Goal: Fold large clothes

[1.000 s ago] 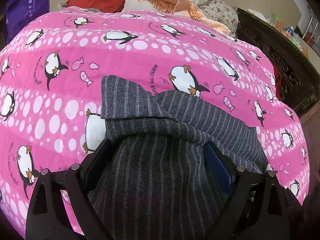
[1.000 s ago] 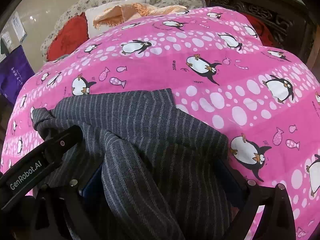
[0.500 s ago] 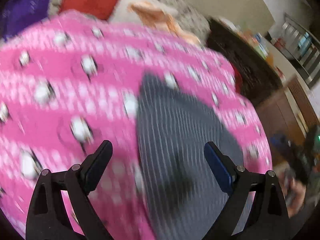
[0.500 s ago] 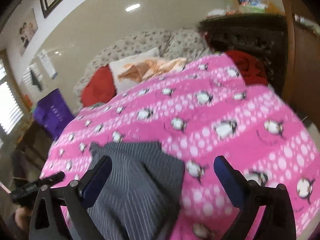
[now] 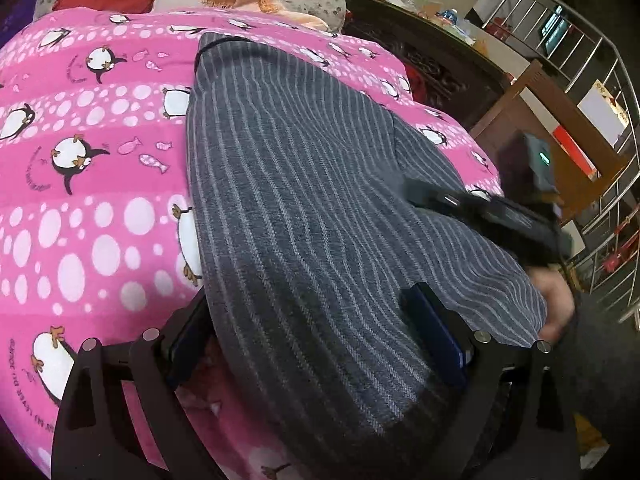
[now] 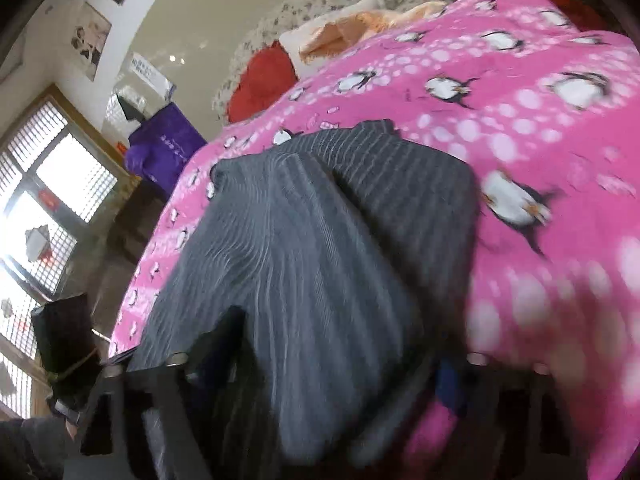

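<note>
Grey striped garment [image 5: 304, 208] along pink blanket [image 5: 92, 184] edge.

The left black plastic two-finger gripper [image 5: 312, 332] has angular, open-framed arms with triangular cut-outs, round silver screws at the joints and flat blue pads [image 5: 436, 336] lining its fingers. The right black two-finger gripper [image 6: 328, 360], blurred, shows the same silver screws. Its grey top housing [image 5: 540, 160] bears a small green light.

A pink penguin-print blanket [image 5: 100, 208] covers the bed, with a red cushion [image 6: 262, 80] at its far end.
</note>
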